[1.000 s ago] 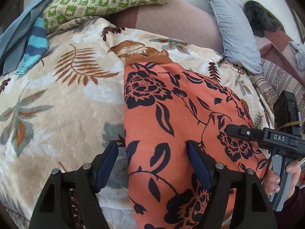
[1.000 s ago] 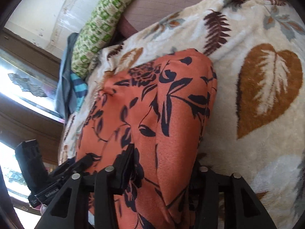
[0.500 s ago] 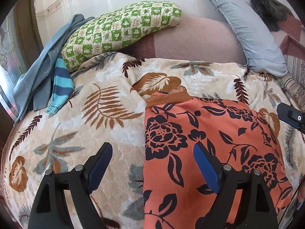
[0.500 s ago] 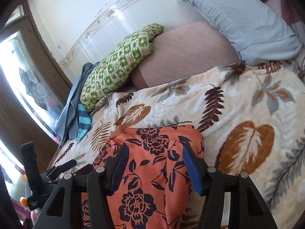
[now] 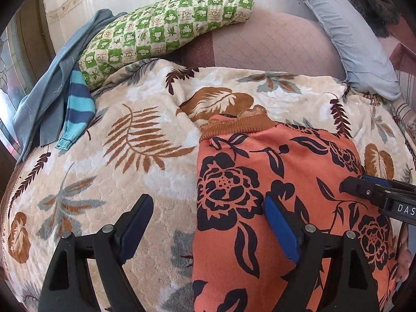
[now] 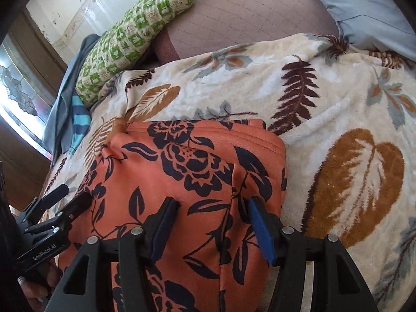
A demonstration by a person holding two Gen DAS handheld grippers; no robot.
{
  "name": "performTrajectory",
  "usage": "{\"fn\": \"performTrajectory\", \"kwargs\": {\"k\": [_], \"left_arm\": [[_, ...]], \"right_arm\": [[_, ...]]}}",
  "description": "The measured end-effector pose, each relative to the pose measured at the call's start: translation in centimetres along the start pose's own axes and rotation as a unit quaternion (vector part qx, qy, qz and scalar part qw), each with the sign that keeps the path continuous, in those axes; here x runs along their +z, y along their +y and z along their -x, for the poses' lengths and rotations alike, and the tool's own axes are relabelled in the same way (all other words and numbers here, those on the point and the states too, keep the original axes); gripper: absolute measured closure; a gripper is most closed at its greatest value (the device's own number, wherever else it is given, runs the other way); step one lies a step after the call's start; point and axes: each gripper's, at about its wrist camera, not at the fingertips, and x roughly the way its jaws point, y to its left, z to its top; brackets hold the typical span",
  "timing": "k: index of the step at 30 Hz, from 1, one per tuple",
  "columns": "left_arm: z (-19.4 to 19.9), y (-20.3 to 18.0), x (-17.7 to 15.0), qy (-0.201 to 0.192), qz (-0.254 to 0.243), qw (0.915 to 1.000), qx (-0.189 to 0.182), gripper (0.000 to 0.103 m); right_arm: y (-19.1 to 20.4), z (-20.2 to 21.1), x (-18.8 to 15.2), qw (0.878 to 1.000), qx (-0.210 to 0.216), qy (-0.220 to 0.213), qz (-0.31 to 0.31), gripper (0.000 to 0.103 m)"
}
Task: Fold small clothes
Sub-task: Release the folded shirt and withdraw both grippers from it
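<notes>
An orange garment with a black flower print (image 5: 273, 182) lies folded on the leaf-print blanket (image 5: 117, 169), its ribbed brown collar at the far edge. My left gripper (image 5: 208, 223) is open and straddles the garment's left edge, one finger over the blanket and the other over the cloth. In the right wrist view the garment (image 6: 195, 169) shows a neat far fold. My right gripper (image 6: 213, 221) hovers open over its near right part, pads apart from the cloth. Each gripper shows at the edge of the other's view: the right gripper (image 5: 377, 195), the left gripper (image 6: 59, 208).
A green checked pillow (image 5: 161, 26), a pink bolster (image 5: 273, 41) and a pale blue pillow (image 5: 351, 39) line the far side. A striped blue sleeve (image 5: 78, 106) and a grey-blue garment (image 5: 52, 78) hang at the bed's left edge. Open blanket (image 6: 338, 104) lies right of the garment.
Both grippers have drawn back from the garment. The right one had cloth between its jaws a second ago and now has none. The left jaws stand a little wider.
</notes>
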Motion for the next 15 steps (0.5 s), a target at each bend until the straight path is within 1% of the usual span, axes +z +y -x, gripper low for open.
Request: {"fn": "performTrajectory", "kwargs": {"k": [3,6,10,15], "left_arm": [[0.6,0.5,-0.1,-0.011,0.011,0.9999,0.0,0.015],[2.0,1.5,0.0,-0.034,0.027,0.9989,0.014,0.015],[4.0,4.0,0.3,-0.058,0.065,0.9958,0.025,0.015],[6.4,7.5,0.3,-0.083,0.101,0.9898,0.058,0.015]], "right_arm": [[-0.1,0.0,0.0,1.0,-0.001,0.001,0.003,0.041],[-0.1,0.1,-0.1,1.0,-0.001,-0.001,0.003,0.041],[0.2,0.1,-0.1,1.0,-0.005,-0.004,0.005,0.041],[0.2,0.3,-0.4,1.0,-0.011,-0.01,0.006,0.041]]}}
